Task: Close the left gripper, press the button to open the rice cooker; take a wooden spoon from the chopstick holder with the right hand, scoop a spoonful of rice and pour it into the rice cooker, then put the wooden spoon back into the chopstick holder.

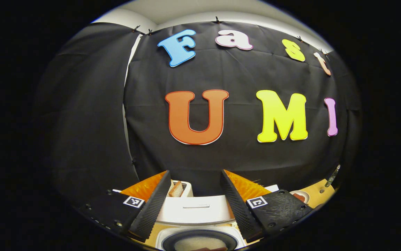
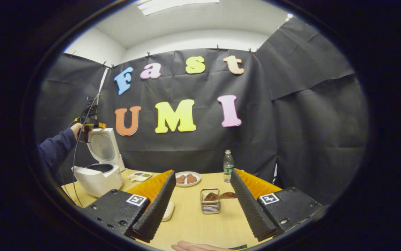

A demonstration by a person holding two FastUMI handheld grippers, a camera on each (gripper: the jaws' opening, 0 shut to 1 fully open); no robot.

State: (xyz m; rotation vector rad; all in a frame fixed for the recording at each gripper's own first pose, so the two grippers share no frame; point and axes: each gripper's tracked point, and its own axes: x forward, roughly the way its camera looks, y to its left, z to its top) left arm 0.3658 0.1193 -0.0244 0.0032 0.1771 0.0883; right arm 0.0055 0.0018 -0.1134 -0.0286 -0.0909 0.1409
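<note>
Now the rice cooker [image 2: 99, 174] sits lid-up at the table's [image 2: 193, 223] left end. Left gripper [image 1: 195, 198] hangs above it, fingers spread, empty. Right gripper [image 2: 204, 209], released and empty, faces the chopstick holder [image 2: 210, 201], well right of the cooker, with wooden spoons inside.

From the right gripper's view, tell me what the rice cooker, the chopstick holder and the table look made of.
Rice cooker: smooth white shell, likely plastic, by its soft sheen; the raised lid's inner plate looks like dull metal. Chopstick holder: thin metal wire mesh, see-through, with a brown wooden-looking spoon leaning out. Table: pale matte top with a wood look, possibly laminate.
</note>
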